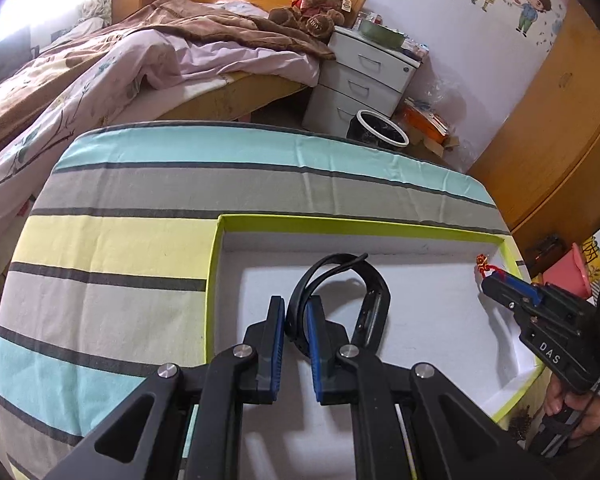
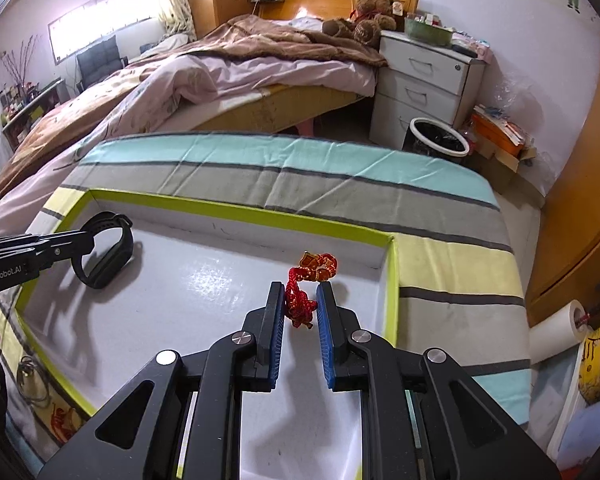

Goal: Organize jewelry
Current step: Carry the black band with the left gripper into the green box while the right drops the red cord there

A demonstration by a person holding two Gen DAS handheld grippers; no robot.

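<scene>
In the tray's [image 2: 236, 210] near half, both claws work inside the green rim. The left gripper [image 1: 295, 320] pinches the band [image 1: 340, 292] at its near curve, pads on either side of the strap; the loop stands on edge toward the tray's left side, its long axis running away toward the far wall, buckle end farthest. To set it down well, I judge it best lowered until the loop rests flat before easing the pads. The right gripper [image 2: 300, 304] squeezes the charm's [image 2: 306, 288] red cord near the tray's right wall; whether it is lifted or touching the floor I cannot tell. Its long axis runs near to far, the gold end pointing at the far-right corner.
</scene>
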